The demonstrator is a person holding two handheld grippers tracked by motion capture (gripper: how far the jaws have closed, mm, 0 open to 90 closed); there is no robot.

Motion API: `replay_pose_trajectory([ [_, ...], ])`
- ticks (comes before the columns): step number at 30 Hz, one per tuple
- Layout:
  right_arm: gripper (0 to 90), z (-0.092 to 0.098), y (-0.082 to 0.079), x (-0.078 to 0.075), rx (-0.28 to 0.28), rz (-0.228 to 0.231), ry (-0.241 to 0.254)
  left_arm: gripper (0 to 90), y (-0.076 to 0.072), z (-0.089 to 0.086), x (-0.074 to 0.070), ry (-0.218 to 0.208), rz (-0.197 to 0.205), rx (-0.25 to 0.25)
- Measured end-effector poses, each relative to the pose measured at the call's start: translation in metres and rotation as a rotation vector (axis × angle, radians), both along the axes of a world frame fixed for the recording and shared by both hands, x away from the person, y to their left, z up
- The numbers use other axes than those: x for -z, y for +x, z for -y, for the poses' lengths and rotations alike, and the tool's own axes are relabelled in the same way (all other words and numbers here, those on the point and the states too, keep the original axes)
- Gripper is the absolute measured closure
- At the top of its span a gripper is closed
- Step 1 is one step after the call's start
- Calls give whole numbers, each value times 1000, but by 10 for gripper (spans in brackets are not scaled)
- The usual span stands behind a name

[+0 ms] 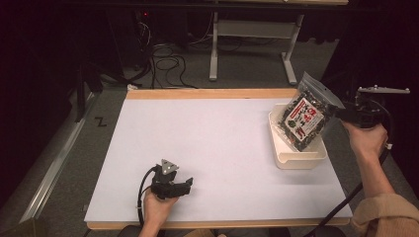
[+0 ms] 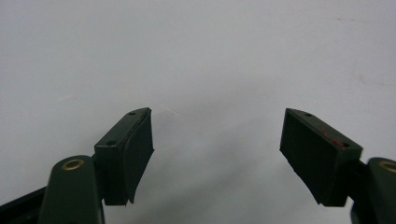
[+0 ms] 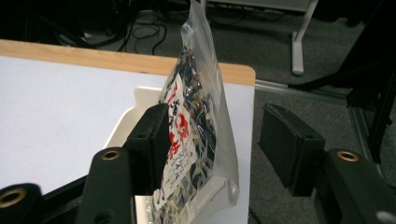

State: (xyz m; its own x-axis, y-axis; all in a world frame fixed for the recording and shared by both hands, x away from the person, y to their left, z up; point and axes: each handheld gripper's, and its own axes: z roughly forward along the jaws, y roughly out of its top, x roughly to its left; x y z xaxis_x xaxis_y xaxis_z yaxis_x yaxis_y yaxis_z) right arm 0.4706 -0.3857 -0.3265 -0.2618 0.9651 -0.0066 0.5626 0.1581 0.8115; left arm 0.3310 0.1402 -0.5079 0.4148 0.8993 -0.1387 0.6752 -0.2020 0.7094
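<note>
Here the snack bag (image 3: 196, 121) stands between the right hand-held gripper (image 3: 212, 144) jaws.

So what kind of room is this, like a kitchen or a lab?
Probably a lab or workshop, not a kitchen: a white work table, loose cables on grey carpet behind it, and the legs of another workbench.

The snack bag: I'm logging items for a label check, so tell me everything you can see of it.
The snack bag is a clear plastic pouch with a sealed flat top strip, packed with dark, shredded-looking contents, and it carries a white label with red print. It stands tilted in the cream bin at the table's right edge, its top leaning past the bin's rim. The right gripper is open around it, the left of its two fingers against the label; the other is apart.
</note>
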Motion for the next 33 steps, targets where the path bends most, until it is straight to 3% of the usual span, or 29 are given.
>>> replay_pose_trajectory([
  [8, 418, -6, -20, -13, -49, 98, 14, 259, -1, 1, 0, 4, 4, 2],
  [14, 417, -16, -30, -19, -101, 137, 12, 260, -1, 2, -1, 3, 22, 2],
  [23, 455, -40, -45, -23, -206, 151, -16, 276, 0, 5, -2, 9, 28, 18],
  [33, 437, -53, -56, -22, -269, 154, -10, 280, 0, 2, -2, -18, 25, 6],
])
